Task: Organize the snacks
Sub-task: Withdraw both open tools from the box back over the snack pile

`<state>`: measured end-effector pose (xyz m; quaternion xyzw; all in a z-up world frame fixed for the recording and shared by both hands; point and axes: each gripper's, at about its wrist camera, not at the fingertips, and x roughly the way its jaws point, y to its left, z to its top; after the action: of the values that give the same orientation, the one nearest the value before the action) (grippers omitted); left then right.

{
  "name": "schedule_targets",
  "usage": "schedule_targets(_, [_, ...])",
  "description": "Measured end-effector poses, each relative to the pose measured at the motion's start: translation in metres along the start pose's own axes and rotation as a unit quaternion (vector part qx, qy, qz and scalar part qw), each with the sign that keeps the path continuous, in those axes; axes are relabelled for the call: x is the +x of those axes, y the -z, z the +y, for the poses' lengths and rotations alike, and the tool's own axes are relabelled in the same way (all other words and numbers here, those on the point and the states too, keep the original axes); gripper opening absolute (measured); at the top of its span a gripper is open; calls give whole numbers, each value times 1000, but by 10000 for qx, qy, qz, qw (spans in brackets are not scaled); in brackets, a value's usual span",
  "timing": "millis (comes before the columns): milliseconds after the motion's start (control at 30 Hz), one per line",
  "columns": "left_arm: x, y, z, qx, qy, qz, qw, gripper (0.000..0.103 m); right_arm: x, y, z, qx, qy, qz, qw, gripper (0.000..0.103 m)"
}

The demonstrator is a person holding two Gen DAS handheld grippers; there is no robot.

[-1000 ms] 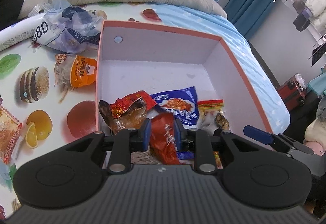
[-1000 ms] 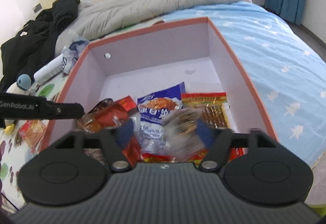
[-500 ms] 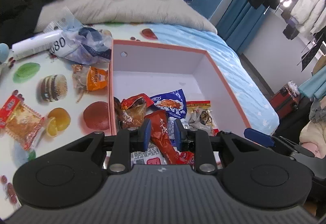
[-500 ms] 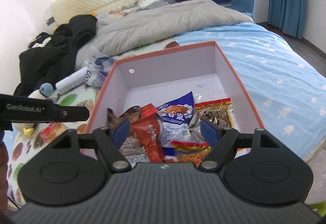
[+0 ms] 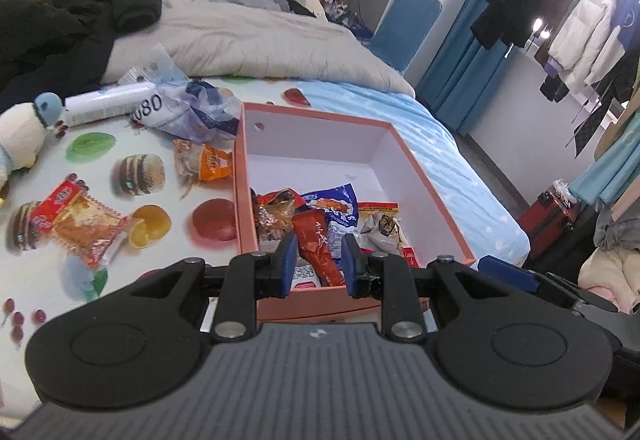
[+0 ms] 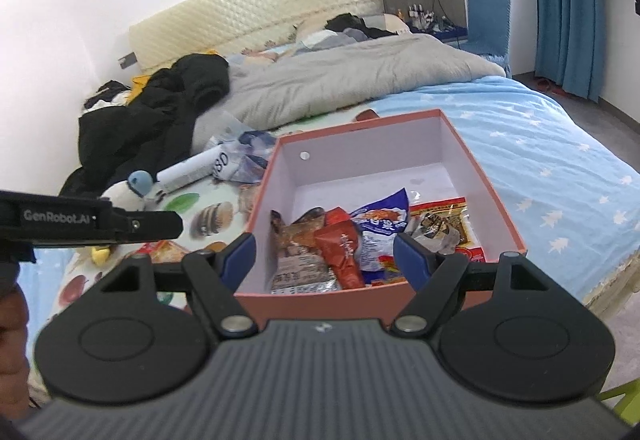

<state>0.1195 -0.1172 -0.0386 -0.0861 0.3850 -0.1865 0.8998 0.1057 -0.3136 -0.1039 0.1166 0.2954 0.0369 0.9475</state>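
An orange-rimmed box (image 5: 424, 175) (image 6: 496, 195) with a white inside stands on the bed and holds several snack packets, among them a red pouch (image 5: 318, 242) (image 6: 340, 248) and a blue bag (image 5: 340, 203) (image 6: 382, 217). My left gripper (image 5: 318, 264) hovers above the box's near edge, its jaws partly open and empty, with the red pouch lying in the box below. My right gripper (image 6: 326, 256) is wide open and empty above the box's near wall. Loose on the mat lie an orange packet (image 5: 208, 163) and a red-edged biscuit packet (image 5: 80, 224).
The fruit-print mat (image 5: 100, 167) lies left of the box. A crumpled plastic bag (image 5: 192, 111), a white tube (image 5: 108, 103) and a plush toy (image 5: 20, 135) sit at its far side. A grey duvet (image 5: 248, 39) and black coat (image 5: 72, 27) lie behind.
My left gripper opened and let the red pouch fall into the box. My right gripper released its packet and opened. Both have drawn back and up from the box.
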Motion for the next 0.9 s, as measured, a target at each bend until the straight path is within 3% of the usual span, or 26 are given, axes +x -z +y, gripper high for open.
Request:
schedule_targets(333, [-51,25,12,-129,-224,-317,9992,28,-31,15,23,-155,-203,-167,9995,77])
schedule_targets(600, [-80,45,41,-225,-618,-460,9968,30,-33,27,46,-331,-494,-136,9981,77])
schedule_targets(900, [-111,73,74,-642,-958,-580,9916,42,-37,44,80,-739,-1012,-47,9921,77])
